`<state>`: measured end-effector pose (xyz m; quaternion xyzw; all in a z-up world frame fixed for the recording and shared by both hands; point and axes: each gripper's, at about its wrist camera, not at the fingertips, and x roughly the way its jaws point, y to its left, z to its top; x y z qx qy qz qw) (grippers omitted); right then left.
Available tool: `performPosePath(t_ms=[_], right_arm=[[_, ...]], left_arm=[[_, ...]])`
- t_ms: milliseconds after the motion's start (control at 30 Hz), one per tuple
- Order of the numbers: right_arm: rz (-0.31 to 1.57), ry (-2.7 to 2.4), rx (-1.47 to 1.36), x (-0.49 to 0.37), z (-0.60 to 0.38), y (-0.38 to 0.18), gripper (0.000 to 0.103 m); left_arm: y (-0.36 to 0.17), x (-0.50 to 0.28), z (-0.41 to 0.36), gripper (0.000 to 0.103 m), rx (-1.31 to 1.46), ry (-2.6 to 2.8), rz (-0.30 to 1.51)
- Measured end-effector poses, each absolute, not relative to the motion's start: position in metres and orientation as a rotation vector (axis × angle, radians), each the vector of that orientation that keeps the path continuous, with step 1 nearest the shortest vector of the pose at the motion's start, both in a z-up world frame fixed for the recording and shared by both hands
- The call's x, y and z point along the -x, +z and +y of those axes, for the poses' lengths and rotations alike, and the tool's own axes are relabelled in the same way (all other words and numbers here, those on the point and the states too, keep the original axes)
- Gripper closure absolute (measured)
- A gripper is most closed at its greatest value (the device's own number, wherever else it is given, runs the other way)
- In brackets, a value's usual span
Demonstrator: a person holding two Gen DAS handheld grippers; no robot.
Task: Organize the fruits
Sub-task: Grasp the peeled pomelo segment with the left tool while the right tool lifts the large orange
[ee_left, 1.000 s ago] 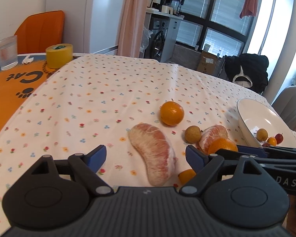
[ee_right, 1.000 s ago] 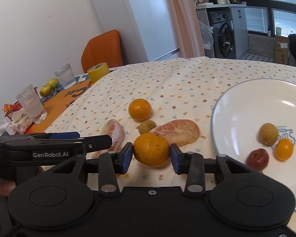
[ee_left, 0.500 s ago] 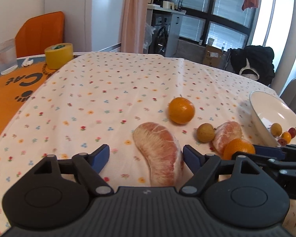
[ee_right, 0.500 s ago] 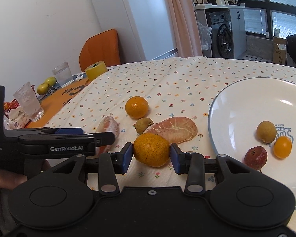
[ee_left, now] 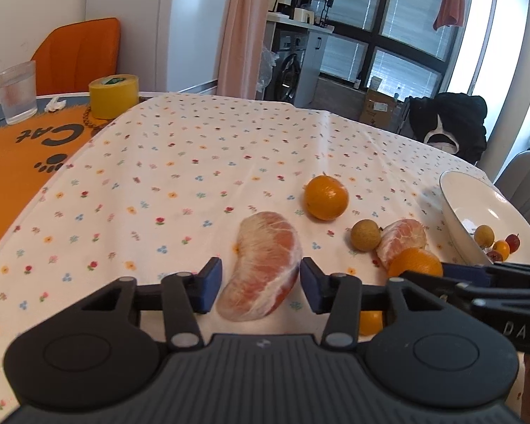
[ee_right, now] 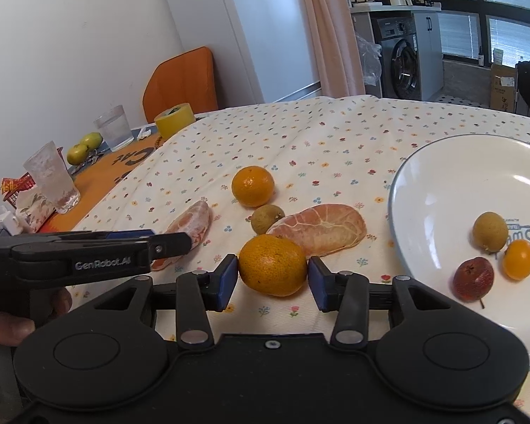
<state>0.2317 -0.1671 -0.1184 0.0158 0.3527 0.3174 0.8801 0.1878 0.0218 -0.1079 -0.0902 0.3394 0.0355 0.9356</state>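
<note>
Fruits: two oranges (ee_right: 272, 265), two pomelo segments (ee_right: 319, 229), three on plate (ee_right: 424, 183)

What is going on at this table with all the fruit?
A person holds two handheld grippers over a floral tablecloth, sorting fruit into a white ceramic plate. The left claw sits open around a peeled pink pomelo segment. The right claw brackets a round orange tangerine, pads apparently not yet touching. Three small fruits already lie in the plate; another tangerine, a brown longan and a second segment wait on the cloth.
</note>
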Motion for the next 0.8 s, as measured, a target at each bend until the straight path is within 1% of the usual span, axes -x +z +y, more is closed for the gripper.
performPosePath(t_ms=[467,600,800], right_arm=[[0.747,0.671,-0.042,-0.235,-0.167,-0.122,0.06],[0.746,0.671,-0.043,-0.235,-0.168,-0.122,0.062],[0.741,0.671,-0.041,-0.231,-0.171,-0.12,0.062]], left_arm=[[-0.111,-0.209,0.01,0.057,0.098,0.075,0.7],[-0.111,-0.21,0.011,0.063,0.093,0.083,0.707],[-0.109,-0.202,0.019,0.065,0.14,0.063,0.707]])
